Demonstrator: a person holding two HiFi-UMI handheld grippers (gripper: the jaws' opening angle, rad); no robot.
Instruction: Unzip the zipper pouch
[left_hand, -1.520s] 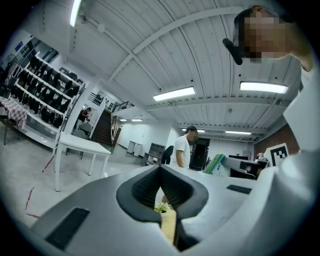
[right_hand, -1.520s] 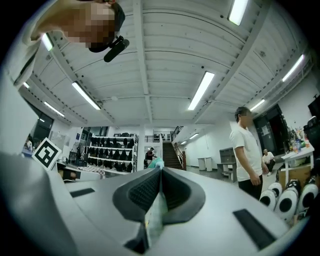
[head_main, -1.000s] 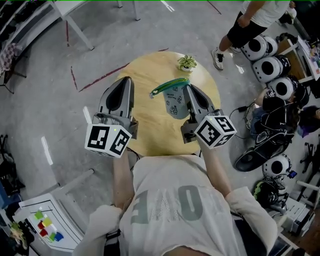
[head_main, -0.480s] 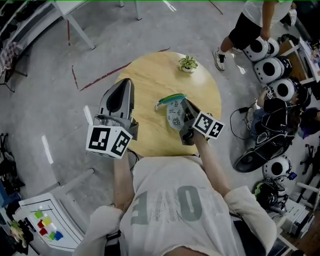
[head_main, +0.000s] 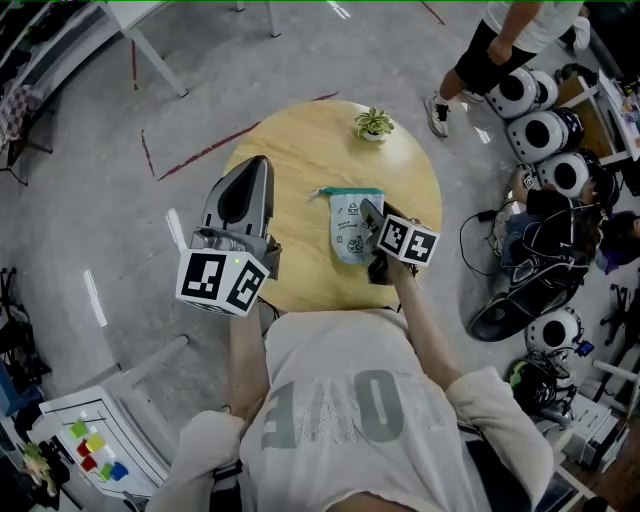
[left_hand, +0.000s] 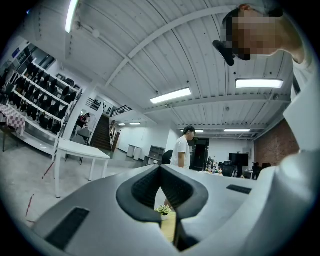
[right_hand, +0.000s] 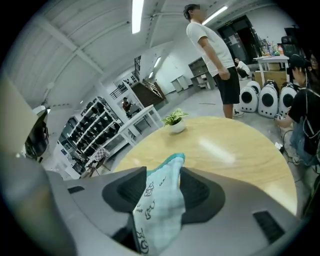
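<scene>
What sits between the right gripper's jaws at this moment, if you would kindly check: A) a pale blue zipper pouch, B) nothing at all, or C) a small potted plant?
A: the right gripper view shows the zipper pouch running up between the opening jaws of the right gripper, while the potted plant stands apart, farther along the table.

We see a round, light wooden surface (head_main: 290, 165) that stands on a gray floor (head_main: 90, 190). A little green plant (head_main: 373, 125) in a white pot sits near its far edge. A pale blue zipper pouch (head_main: 346, 225) with small drawings lies closer to us, its green zipper end toward the plant. The two are apart.
</scene>
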